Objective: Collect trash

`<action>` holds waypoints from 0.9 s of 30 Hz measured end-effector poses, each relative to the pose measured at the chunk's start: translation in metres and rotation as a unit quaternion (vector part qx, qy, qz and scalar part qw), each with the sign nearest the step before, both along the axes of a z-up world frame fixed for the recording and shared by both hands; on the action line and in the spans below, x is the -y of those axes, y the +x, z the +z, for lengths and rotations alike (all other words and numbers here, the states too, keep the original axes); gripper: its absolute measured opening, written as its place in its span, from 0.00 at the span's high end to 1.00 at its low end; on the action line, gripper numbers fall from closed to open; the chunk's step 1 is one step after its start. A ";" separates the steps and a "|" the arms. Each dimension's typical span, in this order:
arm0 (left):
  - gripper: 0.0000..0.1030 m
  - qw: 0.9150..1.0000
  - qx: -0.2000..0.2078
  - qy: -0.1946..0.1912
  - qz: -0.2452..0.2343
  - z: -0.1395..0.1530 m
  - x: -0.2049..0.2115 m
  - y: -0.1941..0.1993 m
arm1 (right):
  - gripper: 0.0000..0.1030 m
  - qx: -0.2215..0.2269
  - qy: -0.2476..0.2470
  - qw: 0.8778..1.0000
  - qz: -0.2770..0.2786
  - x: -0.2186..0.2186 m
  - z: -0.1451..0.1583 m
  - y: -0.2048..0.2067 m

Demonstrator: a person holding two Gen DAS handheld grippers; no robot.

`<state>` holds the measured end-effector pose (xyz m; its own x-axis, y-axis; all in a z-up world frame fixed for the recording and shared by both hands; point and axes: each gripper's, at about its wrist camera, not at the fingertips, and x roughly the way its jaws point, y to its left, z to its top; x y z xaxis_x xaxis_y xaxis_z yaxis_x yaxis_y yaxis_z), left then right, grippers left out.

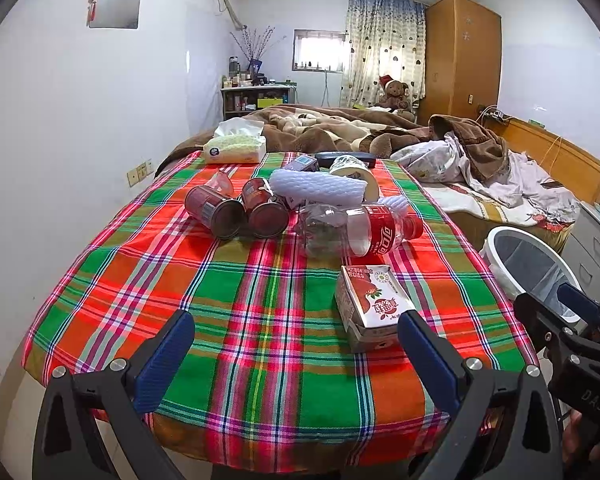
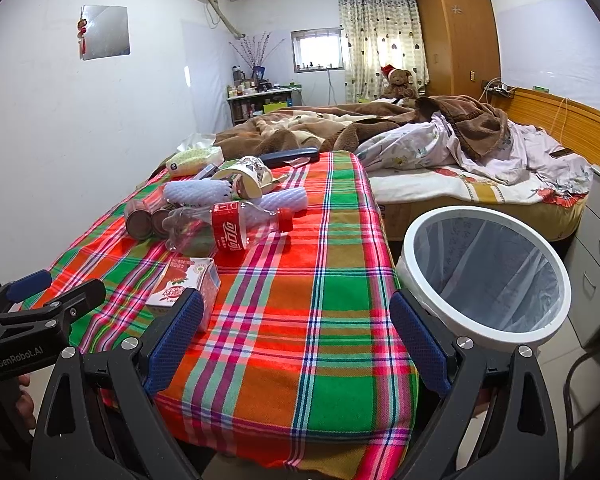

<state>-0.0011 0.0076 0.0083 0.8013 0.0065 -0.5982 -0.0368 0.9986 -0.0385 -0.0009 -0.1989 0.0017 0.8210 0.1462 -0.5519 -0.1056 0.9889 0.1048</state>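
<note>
I hold my left gripper [image 1: 296,344] low and level over the plaid tablecloth [image 1: 260,300], jaws spread wide and empty, the milk carton [image 1: 370,306] just ahead by its right finger, while my right gripper [image 2: 296,328], equally agape, has the bin [image 2: 486,272] ahead-right.

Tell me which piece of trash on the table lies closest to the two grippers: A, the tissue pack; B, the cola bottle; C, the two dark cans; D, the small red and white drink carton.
D: the drink carton lies nearest the table's near edge, just ahead of the open left gripper, while the cans, bottle and tissue pack lie farther back.
</note>
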 end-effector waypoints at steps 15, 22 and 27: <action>0.00 1.000 -0.001 0.000 0.000 0.000 0.000 -0.002 | 0.07 0.000 -0.001 1.000 -0.001 -0.001 0.000 -0.001; 0.00 1.000 -0.001 0.000 0.001 0.000 0.000 -0.001 | 0.07 0.000 0.000 1.000 -0.002 -0.001 0.000 0.000; 0.00 1.000 0.000 0.000 0.000 0.001 0.000 -0.001 | 0.07 0.001 0.000 1.000 -0.003 -0.001 0.000 0.000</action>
<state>-0.0026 0.0079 0.0093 0.8014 0.0070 -0.5981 -0.0374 0.9986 -0.0385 -0.0012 -0.1983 0.0015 0.8230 0.1415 -0.5501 -0.0996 0.9894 0.1055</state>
